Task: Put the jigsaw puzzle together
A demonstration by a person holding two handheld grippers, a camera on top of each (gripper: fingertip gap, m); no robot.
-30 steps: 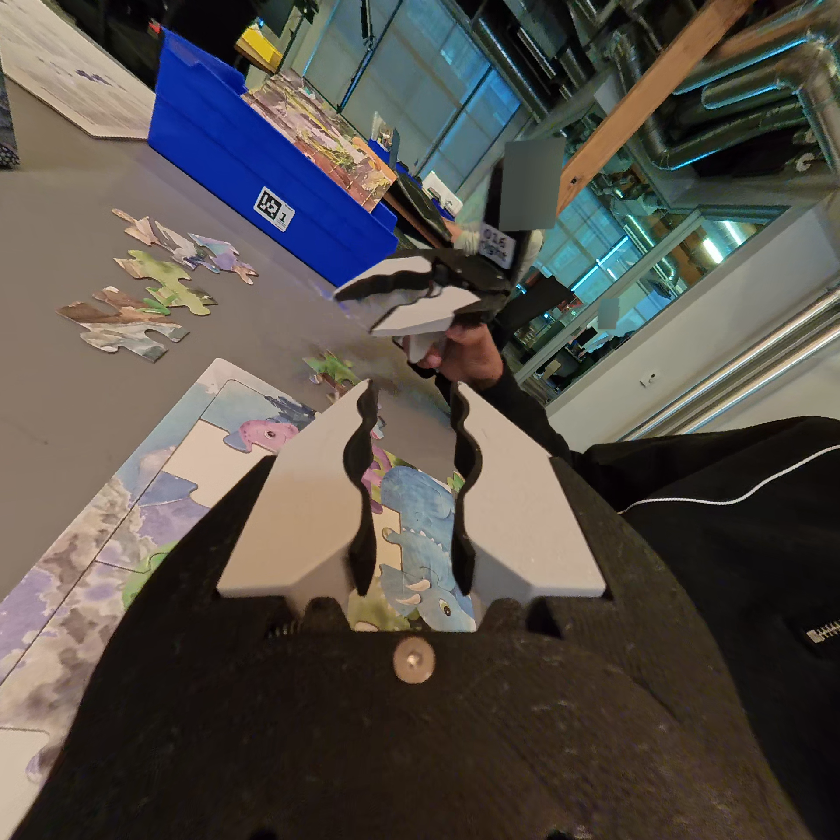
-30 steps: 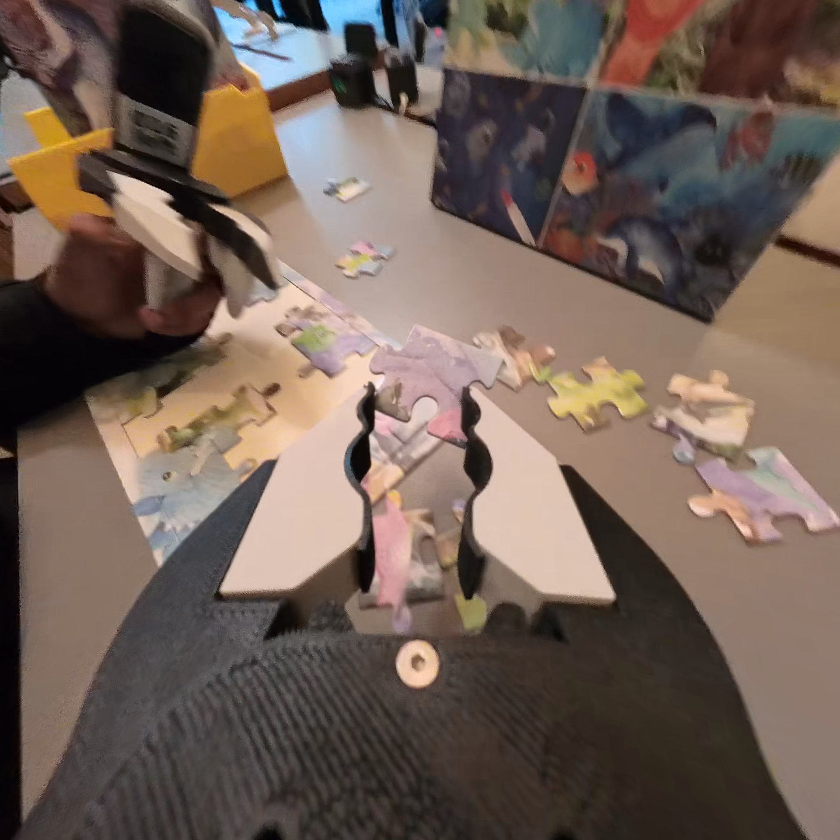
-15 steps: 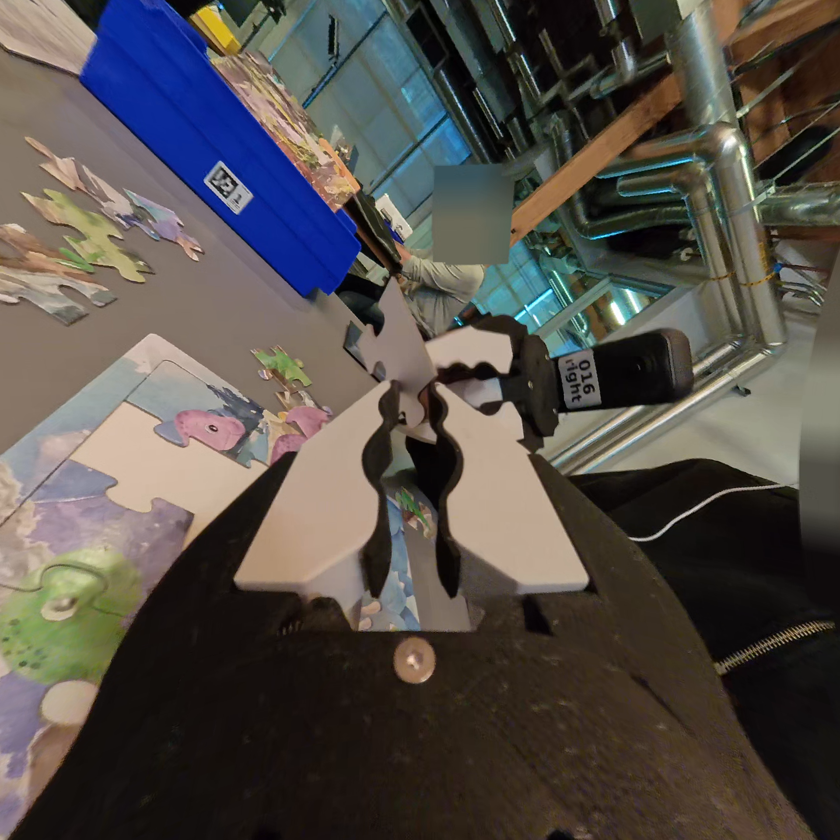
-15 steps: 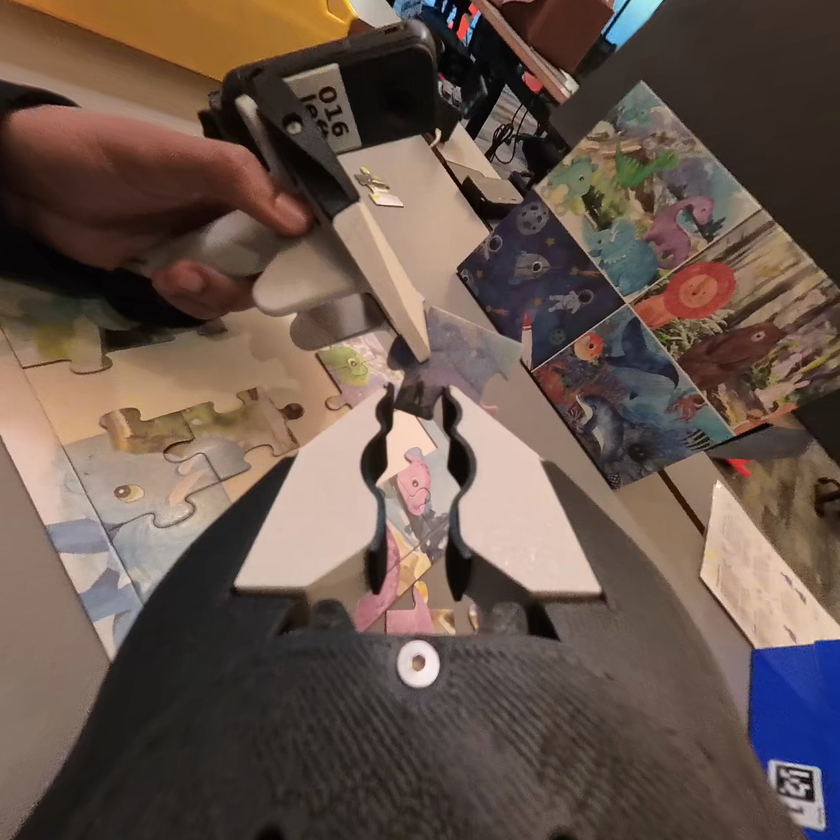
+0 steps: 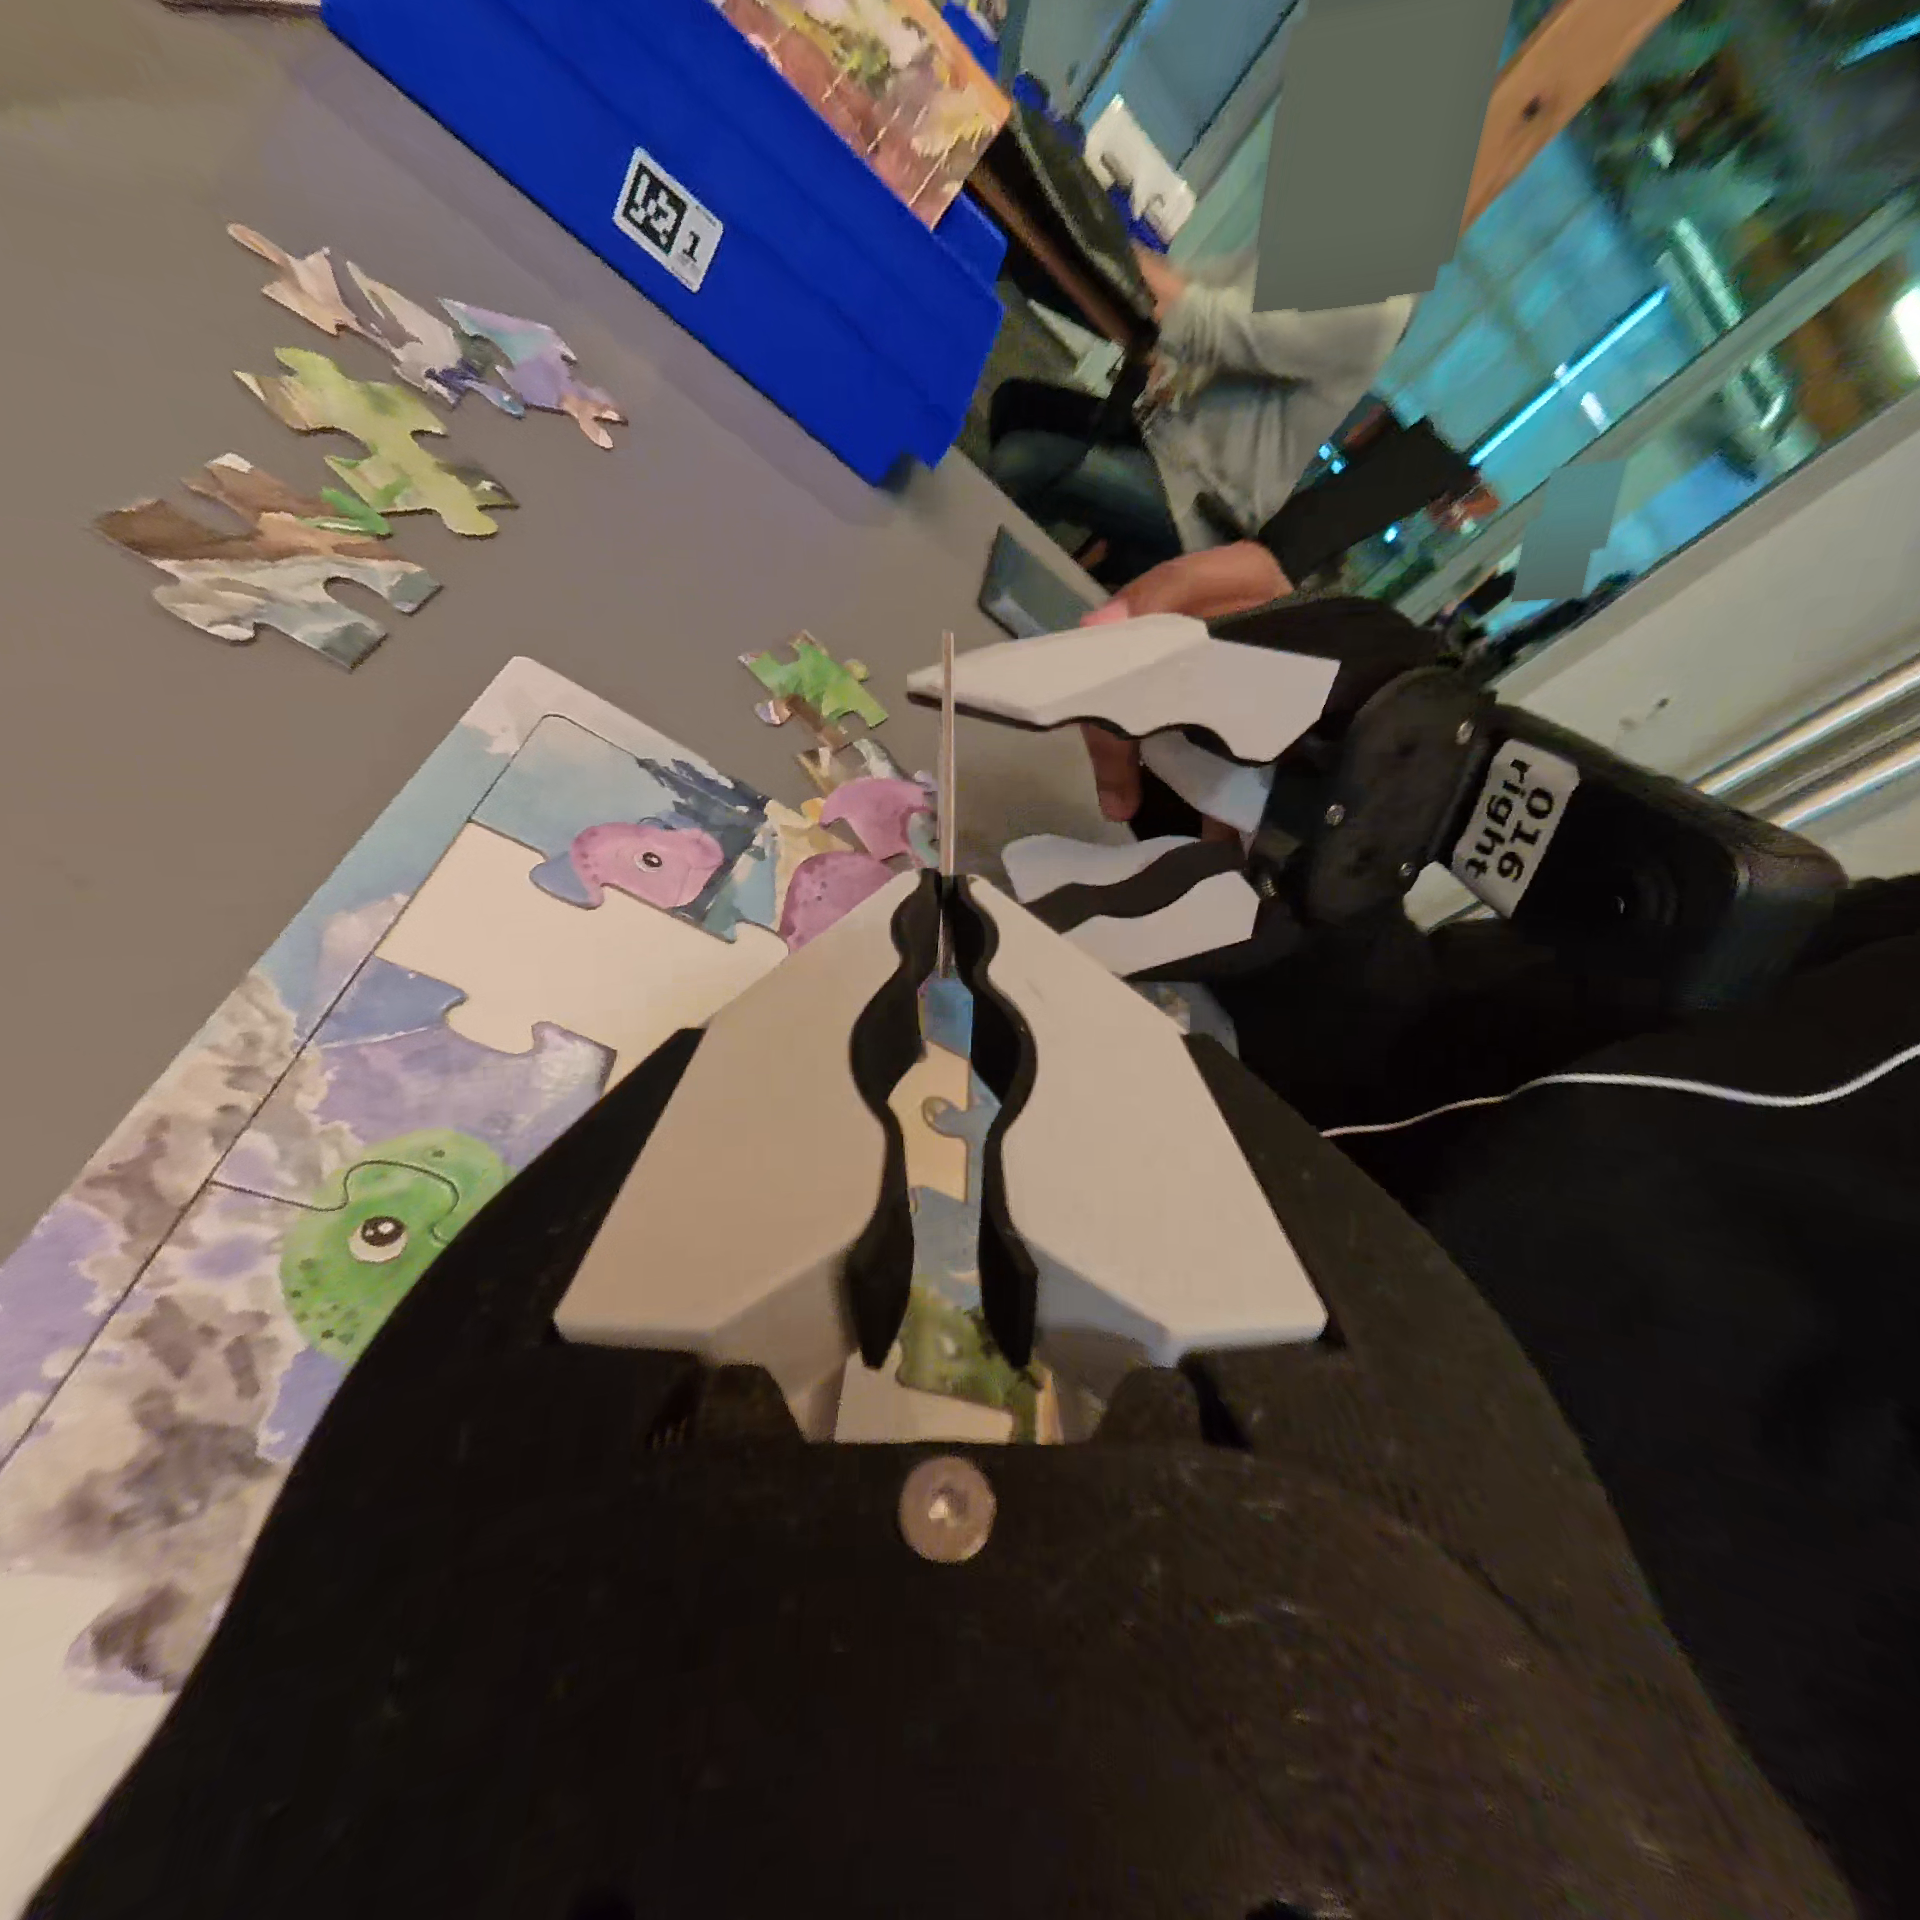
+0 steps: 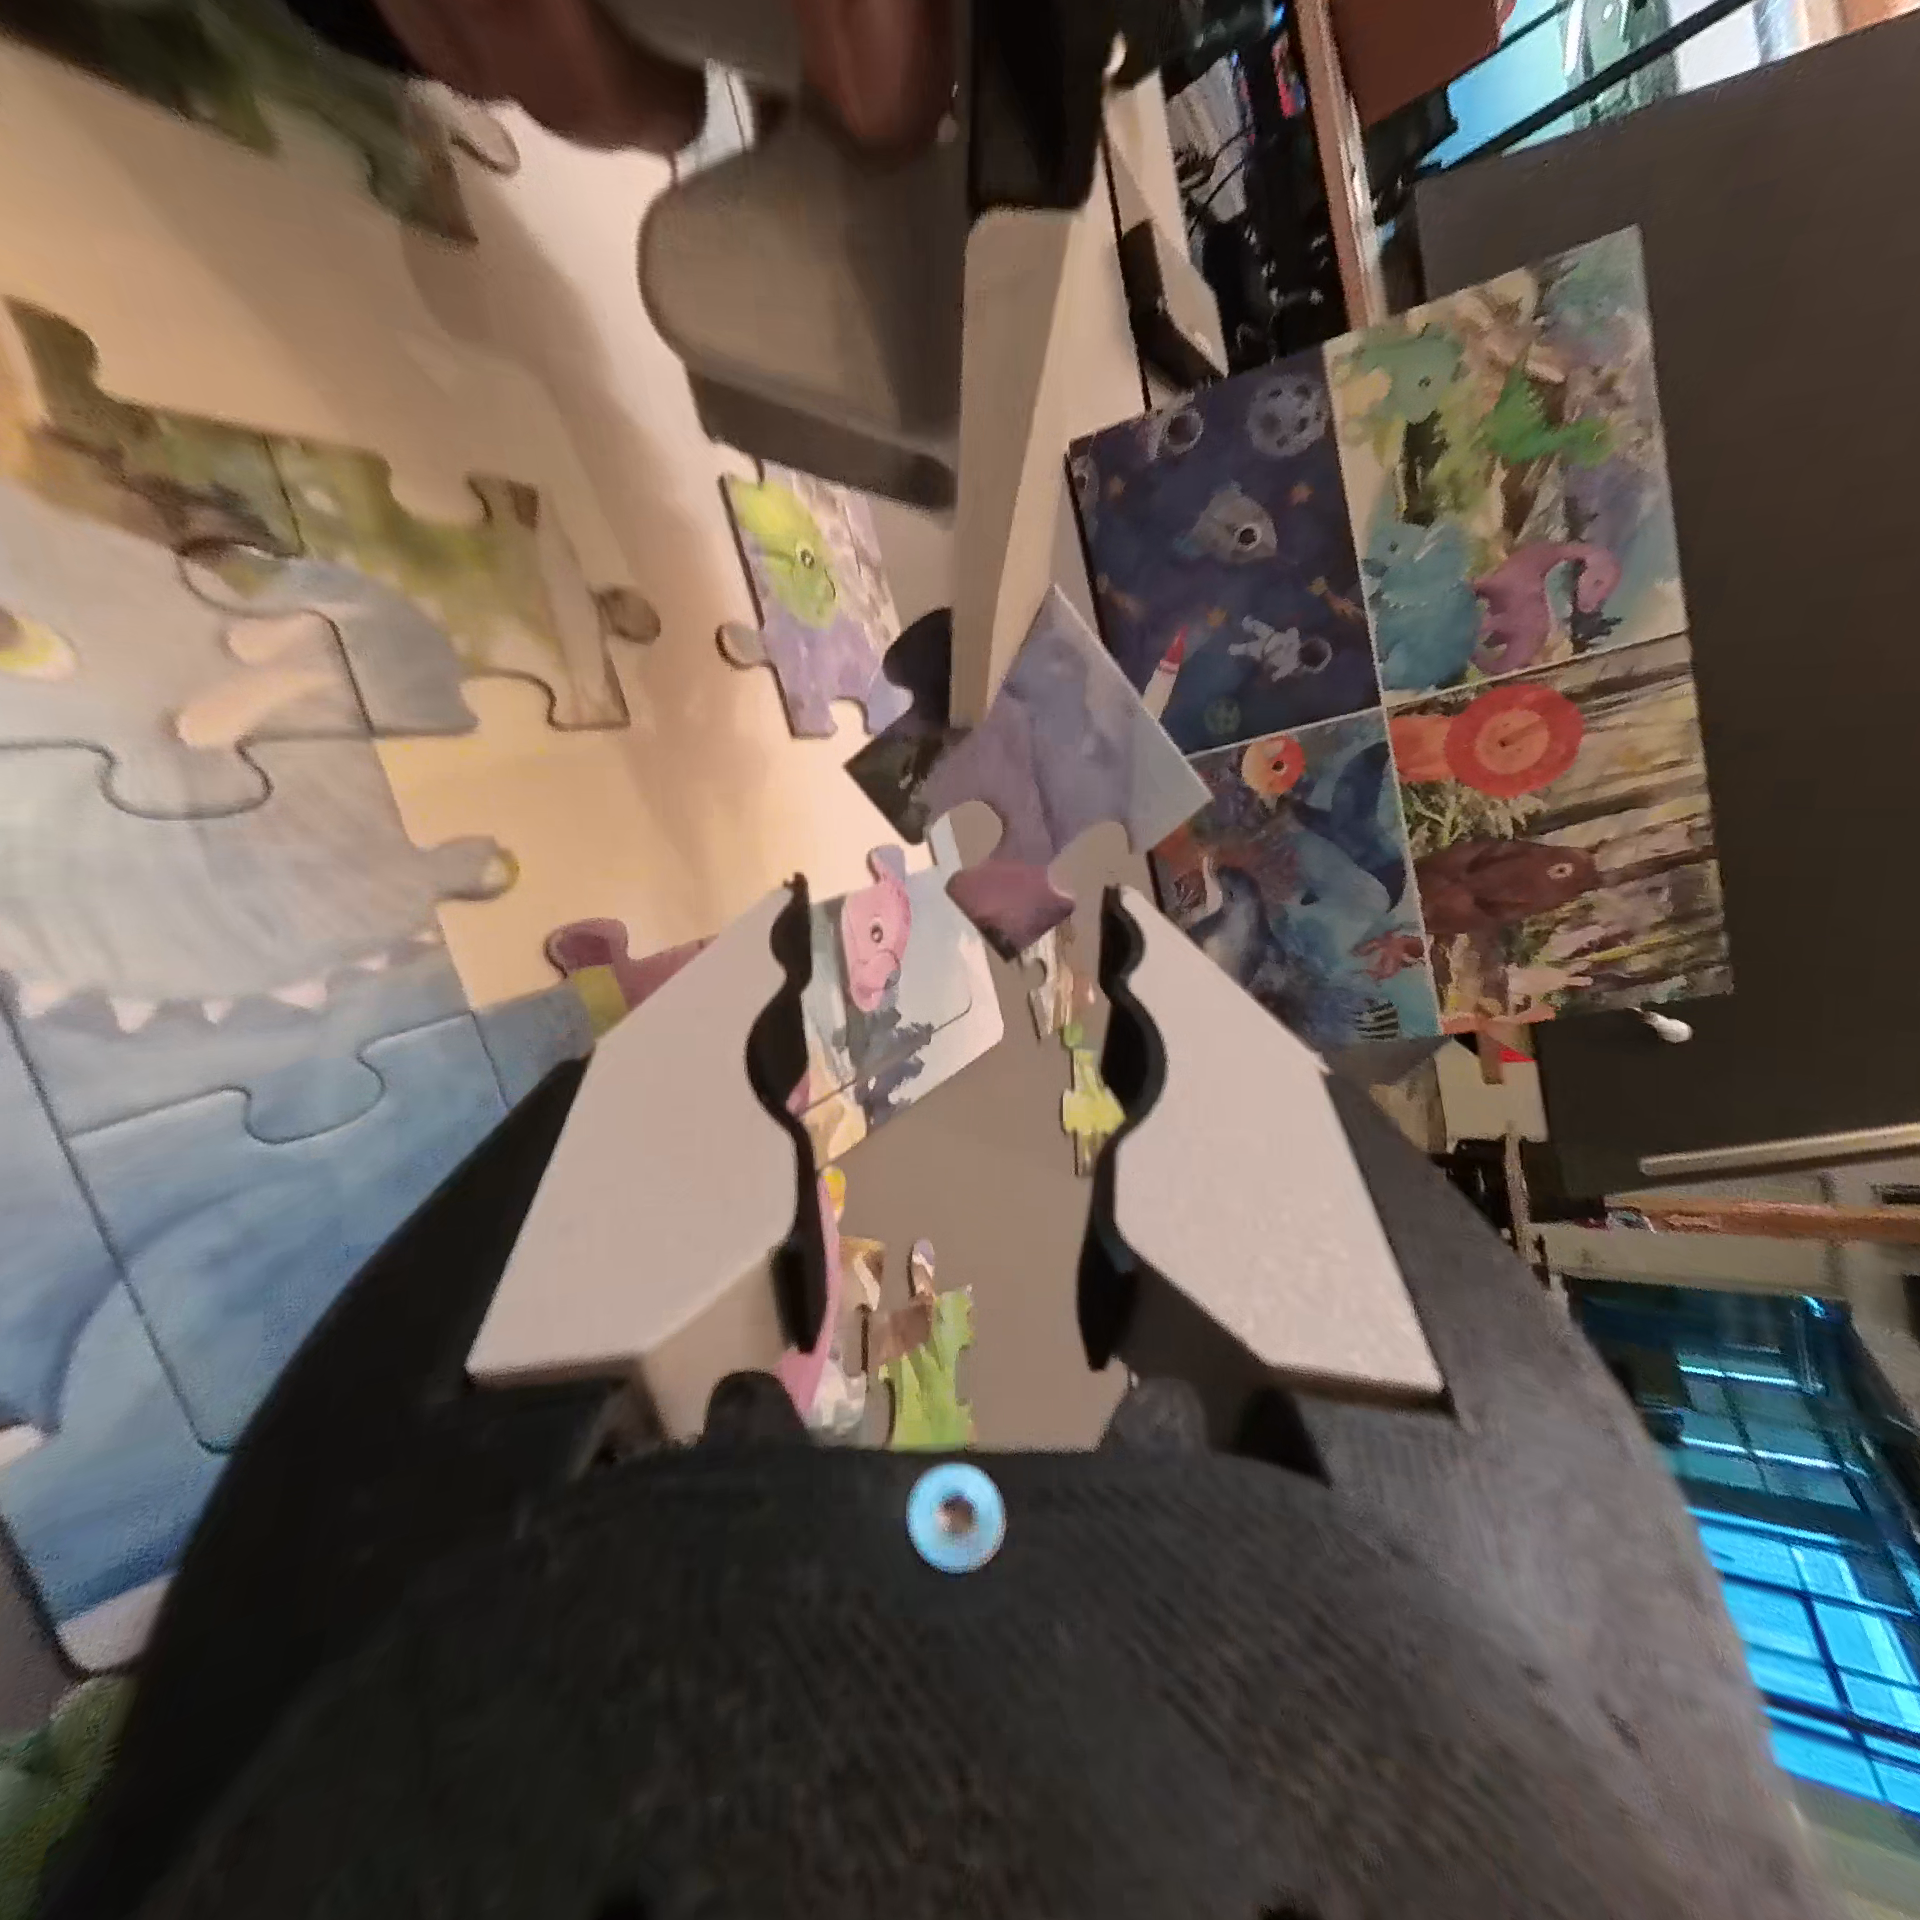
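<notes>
My left gripper (image 5: 943, 894) is shut on a purple jigsaw piece (image 5: 945, 758), seen edge-on as a thin upright line above the fingertips. In the right wrist view the same piece (image 6: 1039, 769) hangs from the left gripper (image 6: 951, 686), which reaches in from the top. My right gripper (image 6: 956, 899) is open and empty, its tips just short of the piece. It also shows in the left wrist view (image 5: 971, 774), jaws apart on either side of the piece. The puzzle board (image 5: 499, 935) lies below, partly filled with blue, green and pink pieces.
Several loose pieces (image 5: 384, 457) lie on the grey table beyond the board, and a green one (image 5: 816, 681) lies near its far corner. A blue bin (image 5: 790, 312) stands behind them. A picture-covered box (image 6: 1455, 675) stands past the board. A seated person is in the background. The tips of both grippers are at nearly the same place.
The purple piece has passed from my right gripper to my left. The left gripper has shut on it and the right has opened and drawn back a little.
</notes>
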